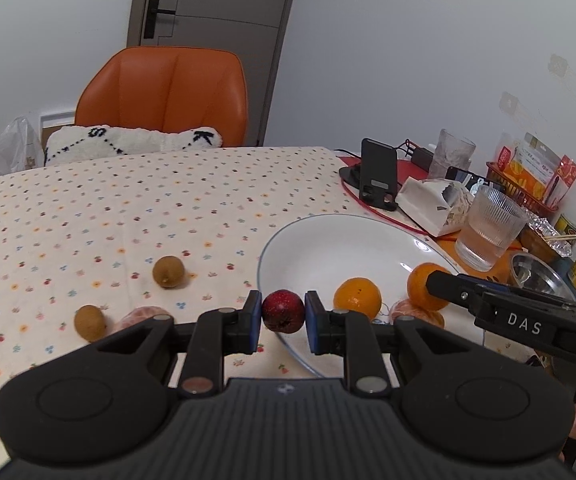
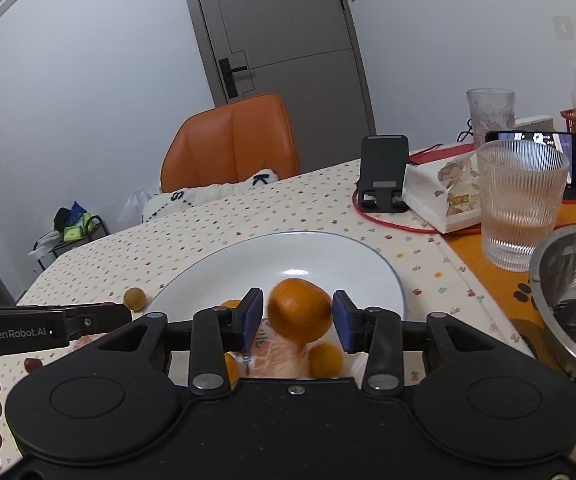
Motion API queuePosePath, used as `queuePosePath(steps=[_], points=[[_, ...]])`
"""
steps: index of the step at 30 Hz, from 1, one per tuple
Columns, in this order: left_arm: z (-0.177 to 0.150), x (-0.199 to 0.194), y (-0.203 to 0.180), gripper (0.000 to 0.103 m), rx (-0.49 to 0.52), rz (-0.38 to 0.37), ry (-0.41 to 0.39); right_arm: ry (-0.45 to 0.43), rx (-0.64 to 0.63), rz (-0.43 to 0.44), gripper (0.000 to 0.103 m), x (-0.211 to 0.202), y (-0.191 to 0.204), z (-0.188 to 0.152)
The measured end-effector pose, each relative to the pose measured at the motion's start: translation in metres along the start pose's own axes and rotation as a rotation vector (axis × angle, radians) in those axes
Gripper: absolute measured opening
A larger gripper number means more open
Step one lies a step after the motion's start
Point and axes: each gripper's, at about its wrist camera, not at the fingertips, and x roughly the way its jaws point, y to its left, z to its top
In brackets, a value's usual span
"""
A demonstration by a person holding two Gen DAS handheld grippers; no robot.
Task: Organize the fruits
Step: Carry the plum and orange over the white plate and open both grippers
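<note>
Table under a cream tablecloth (image 1: 88, 208) printed with small fruit and flower dots; orange mat on the right side under the clutter; plain white walls, grey door (image 1: 212, 4) with a black handle, orange chair (image 1: 164, 92) pushed in behind with a white cushion (image 1: 132, 142) on it.

White plate (image 1: 347, 248) near the front edge; one orange (image 1: 357, 298) lies on its near part in the left view; two small brown fruits (image 1: 168, 271) (image 1: 90, 322) and a peeled segment cluster sit on the cloth to its left.

Left gripper (image 1: 283, 312): jaws narrow, pinching a dark red fruit (image 1: 283, 311) held over the plate's near rim. Right gripper (image 2: 299, 316): jaws at medium width around an orange (image 2: 299, 310); left pad shows a gap, right pad looks about touching; fruit is motion-blurred, so firm grip or not I cannot tell.

Writing: "DAS" on the right gripper's side in the left view; "GenRobot.AI" on the left gripper's side in the right view; letters "S" and "K" on the cushion; packet text in the red basket (image 1: 527, 188) unreadable.

Clutter at right: ribbed glass (image 2: 521, 200) part-filled with water, black phone stand (image 2: 383, 172), tissue box (image 2: 443, 196), steel bowl (image 2: 571, 292) cut off by the frame edge; more oranges and a mesh bag below the right gripper are mostly hidden by its body; a hand shows only at the edges.
</note>
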Motion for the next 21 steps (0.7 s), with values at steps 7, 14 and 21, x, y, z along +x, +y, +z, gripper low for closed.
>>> queuePosePath(steps=[7,14,21], points=[[0.000,0.010,-0.008,0.022,0.001,-0.021,0.025,0.020,0.026,-0.006,0.045,-0.001,-0.009,-0.004],[0.002,0.007,-0.007,0.028,0.001,-0.011,0.021,0.020,0.030,-0.006,0.047,-0.006,-0.008,-0.005],[-0.001,-0.005,0.005,0.038,-0.016,0.030,0.022,0.029,0.017,0.012,0.052,-0.010,0.002,-0.006]])
